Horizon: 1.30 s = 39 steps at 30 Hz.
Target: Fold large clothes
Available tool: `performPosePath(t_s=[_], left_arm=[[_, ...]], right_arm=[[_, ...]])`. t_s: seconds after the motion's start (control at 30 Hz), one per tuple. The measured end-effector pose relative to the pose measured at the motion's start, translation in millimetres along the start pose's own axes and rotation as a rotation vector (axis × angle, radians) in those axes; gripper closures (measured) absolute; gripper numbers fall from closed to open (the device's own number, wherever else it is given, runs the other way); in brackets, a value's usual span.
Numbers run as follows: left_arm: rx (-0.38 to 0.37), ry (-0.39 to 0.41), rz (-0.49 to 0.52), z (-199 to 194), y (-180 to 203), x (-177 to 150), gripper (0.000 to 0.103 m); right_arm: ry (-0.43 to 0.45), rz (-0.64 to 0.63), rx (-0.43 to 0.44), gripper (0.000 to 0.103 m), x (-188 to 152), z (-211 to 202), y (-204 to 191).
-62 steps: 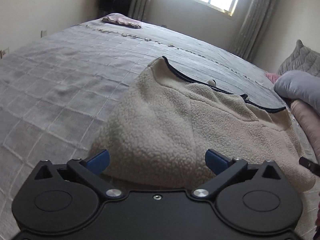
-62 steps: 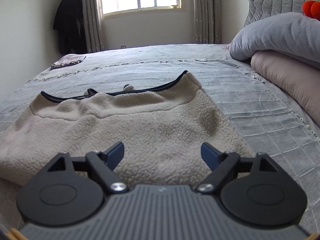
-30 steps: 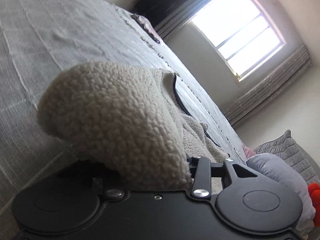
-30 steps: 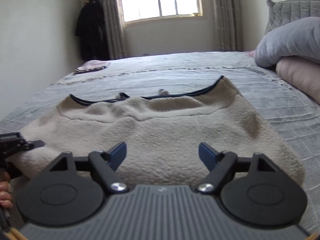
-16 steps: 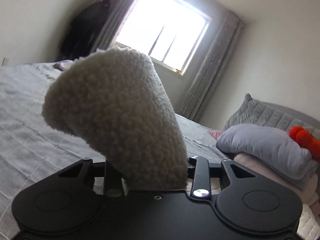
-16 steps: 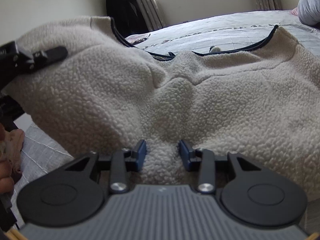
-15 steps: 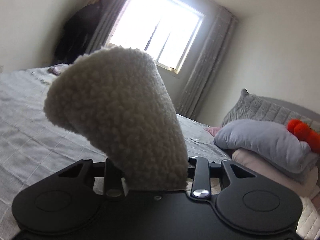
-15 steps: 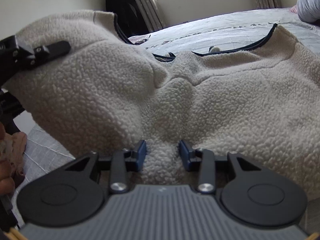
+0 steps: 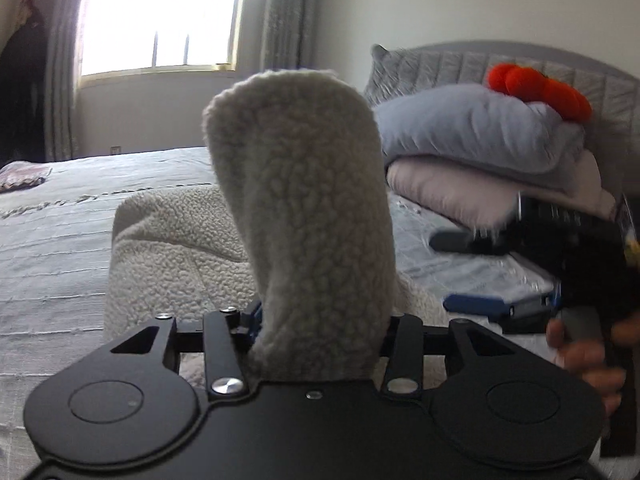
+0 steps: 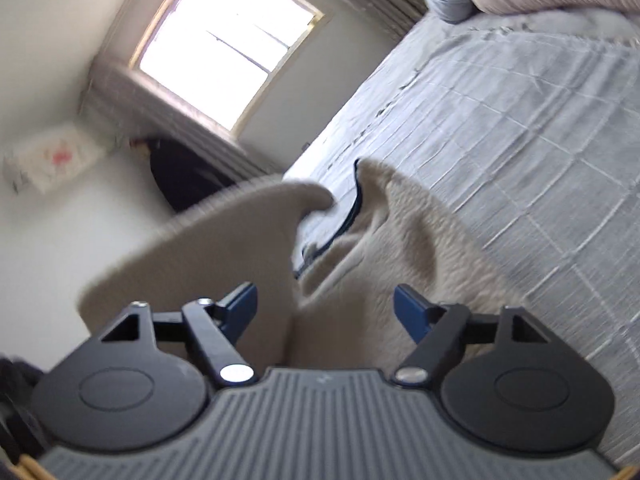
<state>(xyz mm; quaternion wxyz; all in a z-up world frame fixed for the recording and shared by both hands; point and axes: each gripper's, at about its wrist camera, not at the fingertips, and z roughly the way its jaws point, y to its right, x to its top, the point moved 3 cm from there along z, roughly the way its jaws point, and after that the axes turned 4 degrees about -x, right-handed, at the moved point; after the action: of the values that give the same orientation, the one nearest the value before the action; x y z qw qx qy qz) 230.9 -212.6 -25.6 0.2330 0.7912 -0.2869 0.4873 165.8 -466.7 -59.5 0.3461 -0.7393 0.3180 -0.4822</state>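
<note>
A cream fleece garment [image 9: 172,256] with dark trim lies on the grey bedspread [image 9: 48,240]. My left gripper [image 9: 320,320] is shut on a fold of the fleece [image 9: 304,208], which stands up in front of the camera. My right gripper [image 10: 325,306] is open, its blue pads apart, tilted above the fleece [image 10: 420,240]. A lifted flap of fleece [image 10: 224,240] passes by its left pad; whether they touch is unclear. The right gripper also shows in the left wrist view [image 9: 520,272], held by a hand at the right.
Stacked grey and pink pillows [image 9: 480,152] with a red plush item [image 9: 536,88] sit by the headboard. A window [image 9: 160,20] with curtains is behind the bed. Dark clothes [image 10: 184,176] hang by the wall. A small folded cloth [image 9: 20,178] lies far left.
My right gripper has opened and let go of the fleece, then tilted and pulled away. My left gripper has swung right with its fold still held.
</note>
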Motion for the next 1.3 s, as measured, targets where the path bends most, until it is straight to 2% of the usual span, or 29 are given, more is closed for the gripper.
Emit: performPosePath(t_s=[0.07,0.17,0.33,0.4,0.5,0.53,0.57,0.6,0.63,0.67,0.8,0.93,1.03,1.1,1.2,1.23,1.27,1.3], left_arm=[[-0.029,-0.036,0.081,1.6,15.8,-7.5,0.053],[-0.061,-0.059,0.152,-2.5,21.7,-13.0,0.048],[-0.192,-0.069,0.112,-18.7,13.2,-10.6,0.032],[-0.213,-0.071,0.116,-21.2,13.0,-10.5,0.028],[-0.214,-0.079,0.135,-28.5,13.3,-6.8,0.027],[-0.221,-0.079,0.134,-33.5,11.3,-5.3,0.027],[-0.231,-0.080,0.132,-39.9,8.7,-3.4,0.023],[-0.245,-0.078,0.124,-47.4,4.1,-1.1,0.021],[-0.261,-0.072,0.110,-53.9,-1.2,1.2,0.019],[-0.273,-0.066,0.095,-61.3,-7.5,2.9,0.019],[-0.231,-0.054,0.051,-80.1,-39.3,10.3,0.017],[-0.138,-0.054,-0.010,-79.7,-74.0,10.5,0.016],[-0.122,-0.076,-0.120,-64.2,-94.1,7.1,0.016],[-0.142,-0.096,-0.200,-49.2,-102.1,4.5,0.009],[-0.187,-0.132,-0.313,-24.0,-108.9,1.6,0.006],[-0.200,-0.150,-0.350,-15.1,-111.4,0.1,0.005],[-0.218,-0.167,-0.391,-6.5,-114.9,-1.5,0.004],[-0.237,-0.181,-0.435,0.6,-119.2,-4.0,0.003]], right_arm=[[-0.038,0.063,0.063,0.017,8.4,0.5,8.2],[-0.133,0.100,0.123,0.015,19.6,15.9,5.8],[-0.296,0.136,0.165,0.010,40.1,48.8,-10.9],[-0.356,0.109,0.144,0.008,45.6,63.6,-23.2],[-0.429,0.018,-0.013,0.009,46.3,88.1,-35.5],[-0.441,-0.028,-0.069,0.012,43.4,93.9,-38.6],[-0.438,-0.075,-0.107,0.023,39.4,96.6,-40.7],[-0.431,-0.109,-0.115,0.035,36.5,97.8,-41.9],[-0.426,-0.130,-0.115,0.060,35.7,98.3,-43.0],[-0.407,-0.166,-0.125,0.066,35.4,95.3,-46.3],[-0.334,-0.311,-0.147,0.076,37.6,81.1,-69.6],[-0.211,-0.422,-0.072,0.078,48.9,48.2,-101.4],[-0.160,-0.389,-0.071,0.078,67.9,35.5,-91.3],[-0.161,-0.345,-0.100,0.078,81.4,35.2,-66.7],[-0.208,-0.300,-0.208,0.069,80.6,42.9,-19.4],[-0.214,-0.301,-0.262,0.056,76.3,44.1,-7.0],[-0.217,-0.294,-0.285,0.036,71.3,43.2,3.3],[-0.221,-0.273,-0.281,0.029,69.1,41.6,10.9]])
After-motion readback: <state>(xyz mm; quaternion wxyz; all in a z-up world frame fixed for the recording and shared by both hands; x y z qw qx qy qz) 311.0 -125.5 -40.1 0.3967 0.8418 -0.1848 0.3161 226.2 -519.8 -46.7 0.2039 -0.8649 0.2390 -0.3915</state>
